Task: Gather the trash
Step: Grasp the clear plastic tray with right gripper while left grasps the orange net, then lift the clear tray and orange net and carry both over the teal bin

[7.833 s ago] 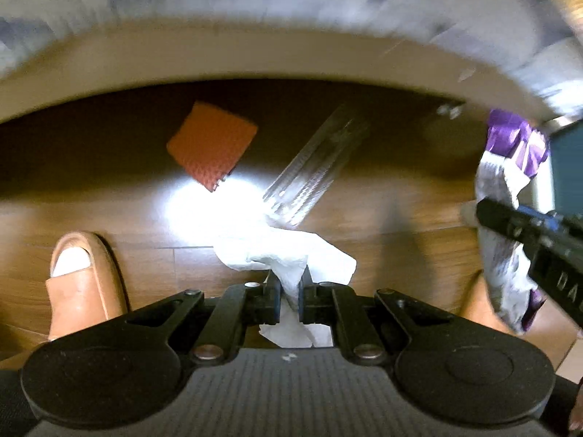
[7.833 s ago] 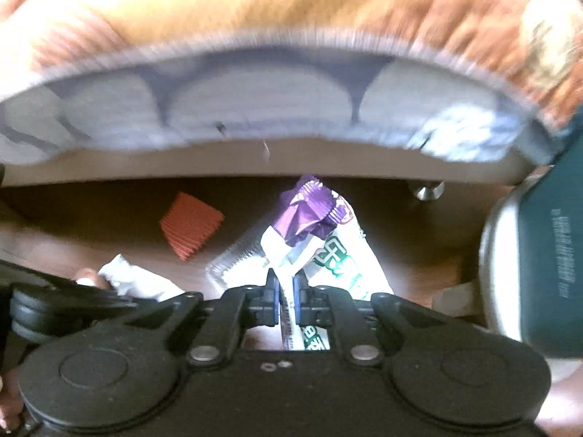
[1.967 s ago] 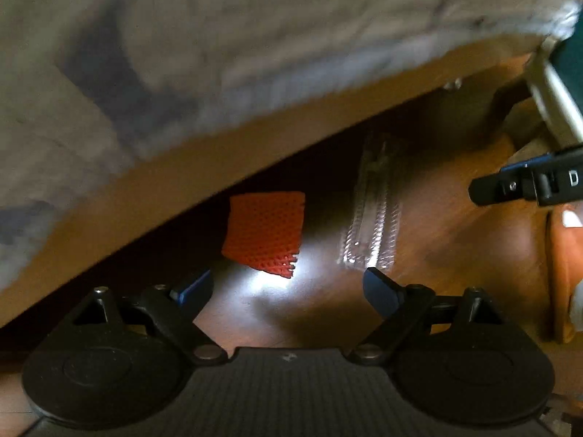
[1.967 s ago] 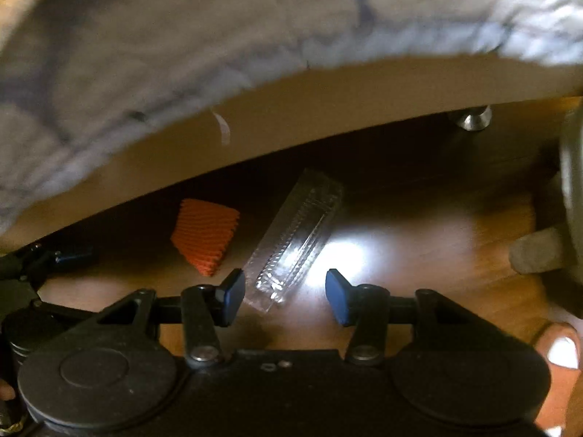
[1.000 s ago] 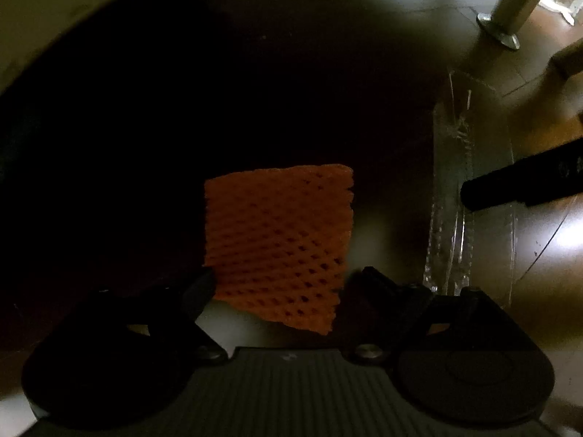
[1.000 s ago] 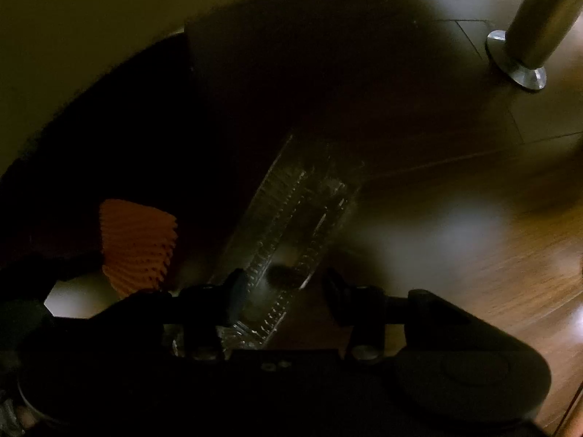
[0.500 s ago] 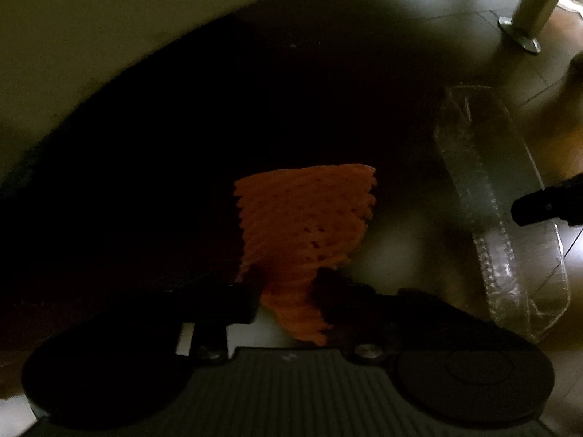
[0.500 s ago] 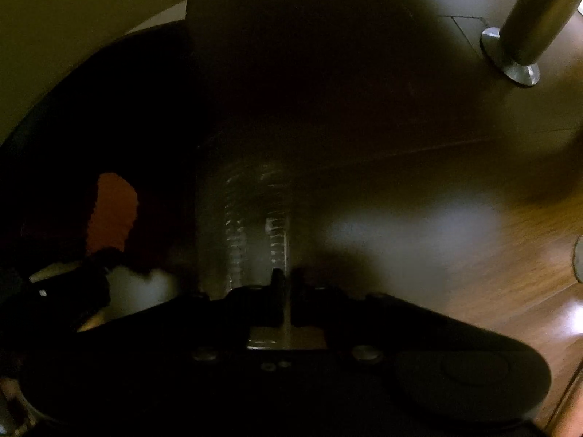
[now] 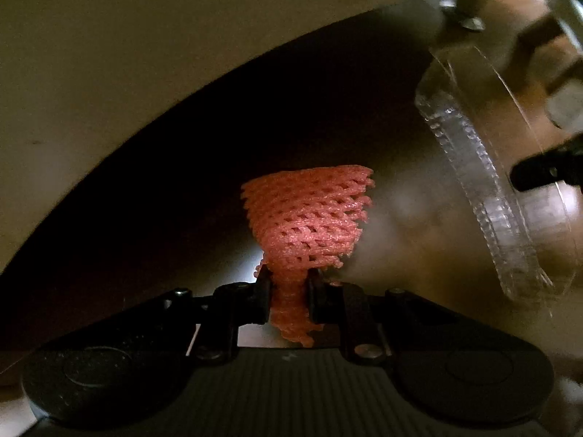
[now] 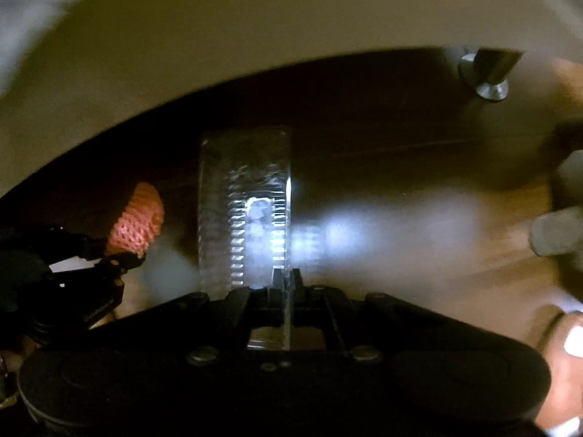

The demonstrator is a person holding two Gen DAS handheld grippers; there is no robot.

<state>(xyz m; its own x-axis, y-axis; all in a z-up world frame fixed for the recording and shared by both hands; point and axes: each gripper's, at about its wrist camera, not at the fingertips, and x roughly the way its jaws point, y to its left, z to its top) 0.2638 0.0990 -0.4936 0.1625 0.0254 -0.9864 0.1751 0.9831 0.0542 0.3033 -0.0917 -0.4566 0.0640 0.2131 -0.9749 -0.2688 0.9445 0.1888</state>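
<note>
Presently the left gripper (image 9: 289,293) is clamping an orange foam net (image 9: 309,218), its jaws closed on the net's narrow lower end while the wider mesh is fanning out above the fingertips, raised off the wooden floor (image 10: 419,255). Beside it, on its right, the right gripper (image 10: 286,284) is pinching the edge of a clear plastic tray (image 10: 244,211), the jaws standing together on the thin transparent wall; the ribbed tray is extending forward from the fingers and catching a bright reflection. In the left wrist view the same tray (image 9: 484,189) is appearing at the right, curved and blurred by the lens, with the dark tip of the right gripper touching it. In the right wrist view the net (image 10: 136,222) is showing at the left, just beside the tray but apart from it. Both items are hanging beneath a pale overhanging furniture edge (image 10: 255,36); a metal furniture leg (image 10: 486,73) is standing on the floor further back at the right.
</note>
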